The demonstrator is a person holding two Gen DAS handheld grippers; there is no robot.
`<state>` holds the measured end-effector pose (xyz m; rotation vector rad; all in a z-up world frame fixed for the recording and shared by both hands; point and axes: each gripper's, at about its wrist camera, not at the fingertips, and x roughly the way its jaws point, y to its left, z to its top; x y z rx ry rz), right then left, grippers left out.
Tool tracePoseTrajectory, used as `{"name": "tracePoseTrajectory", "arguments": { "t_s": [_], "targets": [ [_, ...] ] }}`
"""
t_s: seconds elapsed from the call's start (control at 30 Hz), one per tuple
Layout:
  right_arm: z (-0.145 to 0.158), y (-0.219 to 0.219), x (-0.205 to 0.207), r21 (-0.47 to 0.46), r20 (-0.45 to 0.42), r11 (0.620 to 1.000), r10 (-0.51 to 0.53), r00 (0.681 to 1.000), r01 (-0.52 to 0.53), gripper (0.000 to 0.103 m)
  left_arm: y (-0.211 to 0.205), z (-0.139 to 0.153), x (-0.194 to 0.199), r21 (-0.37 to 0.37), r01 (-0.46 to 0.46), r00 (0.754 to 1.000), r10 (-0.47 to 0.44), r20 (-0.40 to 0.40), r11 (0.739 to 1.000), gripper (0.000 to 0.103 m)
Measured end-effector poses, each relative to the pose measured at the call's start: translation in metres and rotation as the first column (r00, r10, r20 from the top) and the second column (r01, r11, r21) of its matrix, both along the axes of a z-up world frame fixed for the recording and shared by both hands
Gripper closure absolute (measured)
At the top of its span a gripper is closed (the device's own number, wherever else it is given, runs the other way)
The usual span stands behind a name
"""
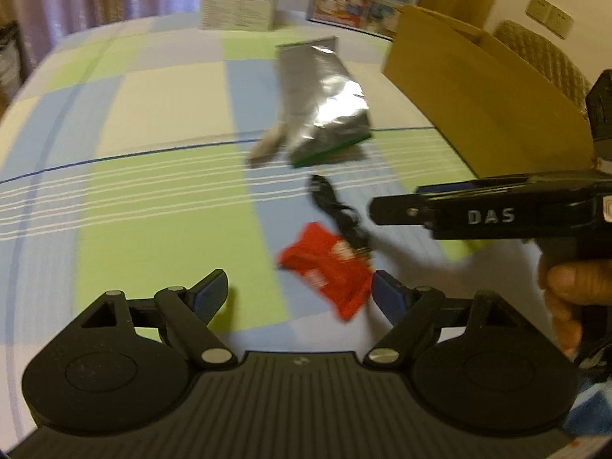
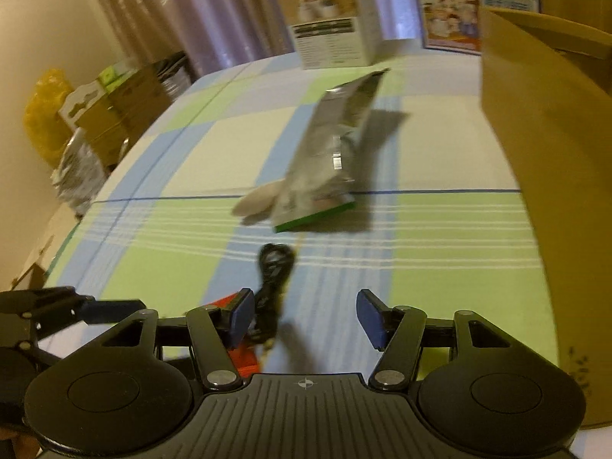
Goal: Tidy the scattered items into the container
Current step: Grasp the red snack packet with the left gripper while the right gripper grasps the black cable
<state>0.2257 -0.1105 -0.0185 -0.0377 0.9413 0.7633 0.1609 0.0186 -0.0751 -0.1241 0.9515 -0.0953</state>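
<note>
Container: a brown cardboard box (image 1: pixel 485 88) stands at the right edge of the checked tablecloth (image 1: pixel 134 153), top flaps open; its inside cannot be seen from either wrist view.
Silver pouch: a foil pouch with a green bottom strip (image 1: pixel 323 103) lies flat mid-table, just left of the box. Its long axis runs away from the cameras, green end nearest, sealed end toward the far printed cartons (image 1: pixel 239 0).
Beside it: a small pale object (image 1: pixel 267 143), too blurred to name, touches the pouch's near left corner.
Black cable: a coiled black cord (image 1: pixel 336 210) lies between the pouch and the red packet, stretched roughly near-to-far.
Red packet: a red wrapper (image 1: pixel 329 267) lies nearest the cameras, tilted, touching the cord's near end.
Left gripper (image 1: pixel 298 290): jaws spread wide, empty, hovering with the red packet just ahead of its right finger.
Right gripper (image 2: pixel 306 317): jaws wide apart, holding nothing, above the cord; in the left view it reaches in from the right, side-on.
</note>
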Motion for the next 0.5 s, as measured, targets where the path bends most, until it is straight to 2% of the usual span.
{"name": "tracePoseTrajectory", "arguments": {
  "t_s": [0.2, 0.5],
  "targets": [
    [-0.002, -0.01, 0.008, 0.027, -0.012, 0.999, -0.034, 0.999, 0.034, 0.045, -0.017, -0.012, 0.013, 0.093, 0.049, 0.999, -0.047, -0.026, 0.994, 0.028],
    [-0.006, 0.014, -0.003, 0.011, 0.016, 0.997, 0.076, 0.997, -0.077, 0.045, 0.023, -0.012, 0.0, 0.163, -0.055, 0.998, 0.056, -0.003, 0.985, 0.028]
  ]
}}
